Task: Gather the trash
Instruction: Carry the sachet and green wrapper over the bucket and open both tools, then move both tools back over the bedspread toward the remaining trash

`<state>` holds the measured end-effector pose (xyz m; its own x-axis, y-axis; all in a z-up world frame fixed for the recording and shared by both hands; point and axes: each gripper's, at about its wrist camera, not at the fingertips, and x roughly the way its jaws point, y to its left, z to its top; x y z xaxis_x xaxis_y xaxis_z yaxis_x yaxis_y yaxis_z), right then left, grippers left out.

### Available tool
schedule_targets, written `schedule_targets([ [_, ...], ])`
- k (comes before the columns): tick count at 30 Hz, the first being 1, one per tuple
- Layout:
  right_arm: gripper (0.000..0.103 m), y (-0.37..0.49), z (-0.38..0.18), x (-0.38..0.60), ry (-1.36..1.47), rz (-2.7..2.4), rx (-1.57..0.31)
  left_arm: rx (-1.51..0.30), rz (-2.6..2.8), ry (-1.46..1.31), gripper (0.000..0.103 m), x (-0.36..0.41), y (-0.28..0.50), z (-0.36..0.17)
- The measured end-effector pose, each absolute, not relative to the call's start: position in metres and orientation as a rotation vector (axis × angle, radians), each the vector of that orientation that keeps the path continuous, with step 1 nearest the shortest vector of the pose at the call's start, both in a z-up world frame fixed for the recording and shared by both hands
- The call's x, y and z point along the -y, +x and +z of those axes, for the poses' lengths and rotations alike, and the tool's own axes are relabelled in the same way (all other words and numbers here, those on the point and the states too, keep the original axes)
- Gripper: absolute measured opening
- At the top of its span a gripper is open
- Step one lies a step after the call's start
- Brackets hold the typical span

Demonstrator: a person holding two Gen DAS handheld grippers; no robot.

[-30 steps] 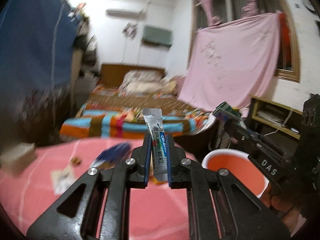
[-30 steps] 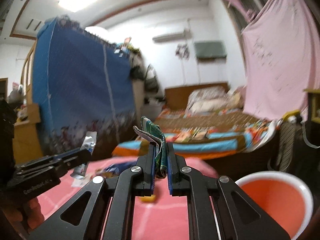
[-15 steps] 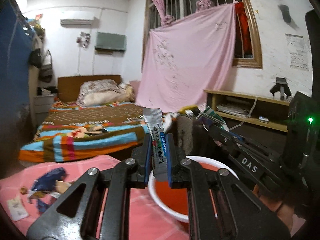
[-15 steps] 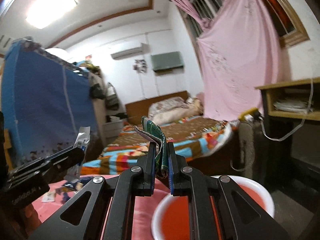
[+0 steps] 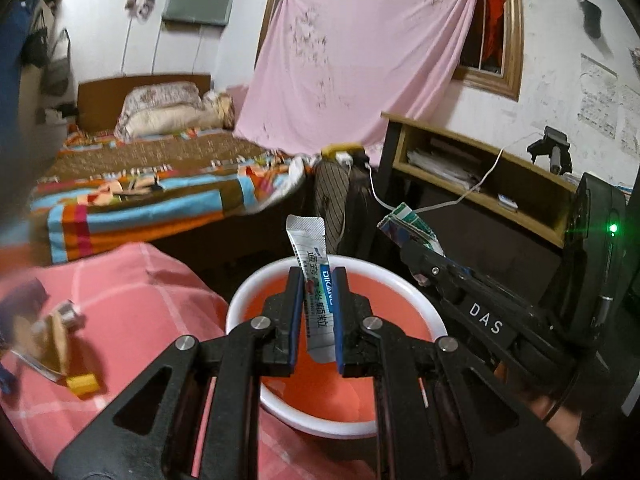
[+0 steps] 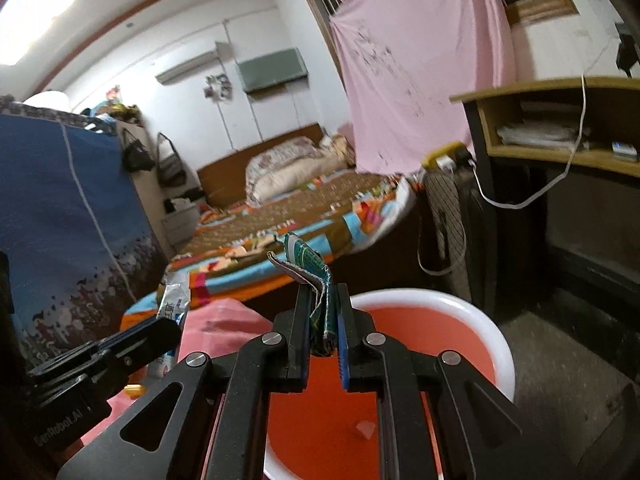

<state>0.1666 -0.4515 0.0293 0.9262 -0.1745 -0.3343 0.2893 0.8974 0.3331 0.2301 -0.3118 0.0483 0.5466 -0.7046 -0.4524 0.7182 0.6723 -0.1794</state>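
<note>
My left gripper (image 5: 316, 304) is shut on a white sachet (image 5: 314, 272) with blue and red print, held upright over the white-rimmed orange basin (image 5: 424, 312). My right gripper (image 6: 323, 320) is shut on a folded green wrapper (image 6: 308, 264), also above the basin (image 6: 484, 328). In the left wrist view the right gripper (image 5: 416, 248) reaches in from the right with the green wrapper (image 5: 408, 224) over the basin's far rim. In the right wrist view the left gripper (image 6: 160, 332) shows at the left with the sachet (image 6: 172, 304).
The basin stands beside a pink checked cloth (image 5: 132, 296) that carries several loose scraps (image 5: 52, 344) and a small yellow piece (image 5: 82, 383). A small scrap (image 6: 365, 429) lies in the basin. A bed (image 5: 152, 176), a dark chair (image 5: 348, 204) and a wooden shelf desk (image 5: 480, 172) stand behind.
Both grippers have swung right from over the pink cloth to over the basin and tipped downward. Each still holds its piece of trash.
</note>
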Motion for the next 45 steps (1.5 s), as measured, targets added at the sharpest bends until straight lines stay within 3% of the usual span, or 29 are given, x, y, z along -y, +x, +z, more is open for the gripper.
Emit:
schedule_targets([
  [10, 0.014, 0.172, 0.017, 0.464, 0.444, -0.265, -0.395, -0.642, -0.844, 0.018, 0.000, 0.326, 0.237, 0.035],
  [18, 0.028, 0.173, 0.013, 0.467, 0.468, -0.268, -0.417, -0.690, -0.816, -0.011, 0.006, 0.323, 0.247, 0.031],
  [22, 0.029, 0.174, 0.014, 0.467, 0.461, -0.276, -0.417, -0.660, -0.788, -0.026, 0.016, 0.313, 0.246, 0.035],
  [25, 0.046, 0.172, 0.017, 0.463, 0.448, -0.278, -0.387, -0.625, -0.759, -0.037, 0.026, 0.305, 0.244, 0.039],
  [31, 0.049, 0.166, 0.032, 0.448, 0.385, -0.277, -0.288, -0.539, -0.668, -0.063, 0.045, 0.280, 0.240, 0.052],
  [32, 0.055, 0.164, 0.035, 0.444, 0.370, -0.275, -0.268, -0.516, -0.637, -0.072, 0.051, 0.273, 0.238, 0.056],
  [35, 0.084, 0.161, 0.043, 0.433, 0.333, -0.271, -0.202, -0.451, -0.555, -0.098, 0.072, 0.252, 0.233, 0.062],
  [38, 0.088, 0.159, 0.050, 0.420, 0.308, -0.245, -0.143, -0.375, -0.463, -0.121, 0.090, 0.231, 0.228, 0.068],
  [41, 0.103, 0.157, 0.056, 0.407, 0.292, -0.215, -0.086, -0.303, -0.374, -0.135, 0.090, 0.207, 0.222, 0.073],
  [45, 0.103, 0.154, 0.062, 0.389, 0.291, -0.162, -0.012, -0.262, -0.308, -0.134, 0.090, 0.176, 0.217, 0.075],
])
